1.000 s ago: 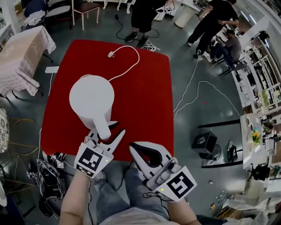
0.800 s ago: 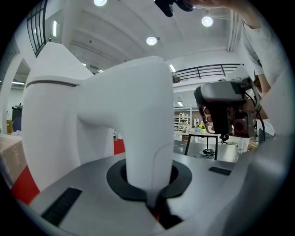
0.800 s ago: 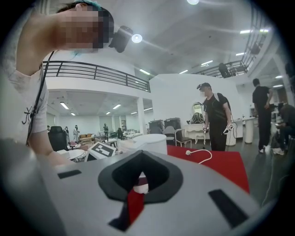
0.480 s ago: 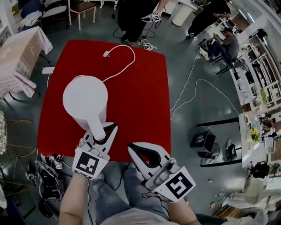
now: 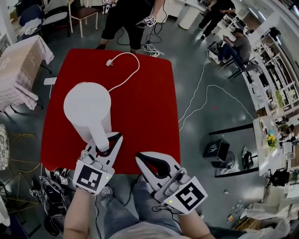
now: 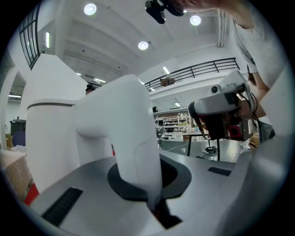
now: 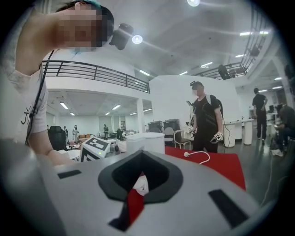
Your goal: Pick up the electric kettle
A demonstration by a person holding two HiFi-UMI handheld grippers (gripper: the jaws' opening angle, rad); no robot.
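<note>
A white electric kettle [image 5: 87, 108] stands over the left part of the red table [image 5: 145, 107]. Its handle [image 5: 101, 136] points toward me. My left gripper [image 5: 110, 141] is shut on that handle, which fills the left gripper view as a thick white bar [image 6: 126, 133] between the jaws, with the kettle body [image 6: 46, 133] behind it. A white cord [image 5: 125, 71] with a plug lies at the table's far side. My right gripper [image 5: 141, 159] hovers shut and empty by the table's near edge, right of the kettle; it sees the kettle [image 7: 145, 142] ahead to the left.
A person in black [image 5: 128, 14] stands at the table's far edge holding grippers. A cloth-covered table [image 5: 18, 70] is at the left, chairs are at the back, cables [image 5: 201, 98] cross the floor at the right, and a black box [image 5: 216, 150] sits there.
My left jaws have closed on the kettle handle, and the kettle has shifted a little left and up in the head view. The person in black has stepped up to the table's far edge.
</note>
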